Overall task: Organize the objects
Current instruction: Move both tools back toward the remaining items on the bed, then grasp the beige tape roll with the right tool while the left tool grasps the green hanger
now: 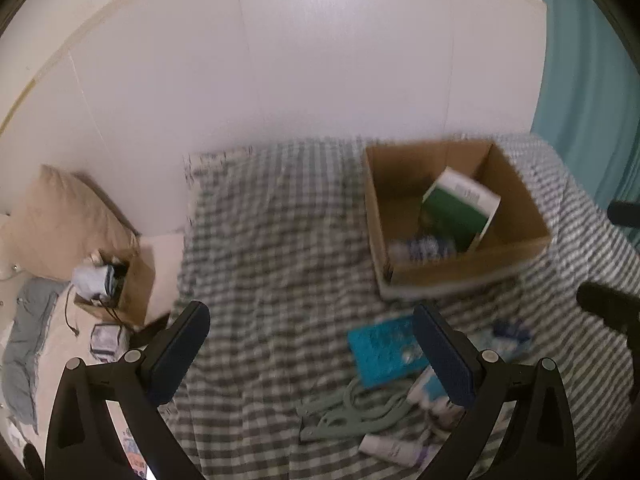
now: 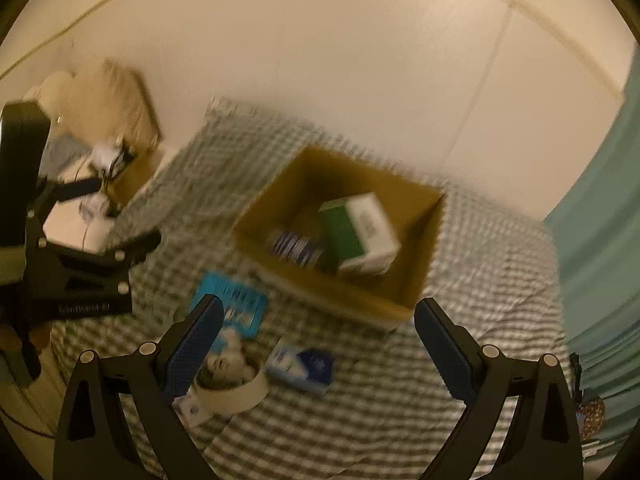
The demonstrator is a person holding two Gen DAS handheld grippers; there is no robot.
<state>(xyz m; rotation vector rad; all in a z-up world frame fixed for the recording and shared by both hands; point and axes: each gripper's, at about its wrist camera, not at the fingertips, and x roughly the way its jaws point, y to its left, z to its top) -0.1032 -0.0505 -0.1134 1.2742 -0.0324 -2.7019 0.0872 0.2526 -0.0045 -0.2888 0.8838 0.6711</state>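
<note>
An open cardboard box (image 1: 516, 216) (image 2: 420, 280) stands on the checkered bed. A green-and-white carton (image 1: 460, 208) (image 2: 360, 236) leans inside it beside a blue-patterned item (image 1: 424, 246) (image 2: 296, 246). My left gripper (image 1: 312, 340) is open and empty above the bed, short of the box. Near it lie a blue packet (image 1: 380, 350) (image 2: 236, 300), pale green hangers (image 1: 356, 408) and a white tube (image 1: 392, 448). My right gripper (image 2: 318, 332) is open and empty over a blue-white pack (image 2: 304, 364) and a white round tub (image 2: 232, 384).
A brown box of clutter (image 1: 120, 284) (image 2: 120, 160) and a tan pillow (image 1: 60, 216) sit left of the bed. A teal curtain (image 1: 592, 80) (image 2: 600, 220) hangs at the right. The left gripper's body (image 2: 72, 272) shows in the right wrist view.
</note>
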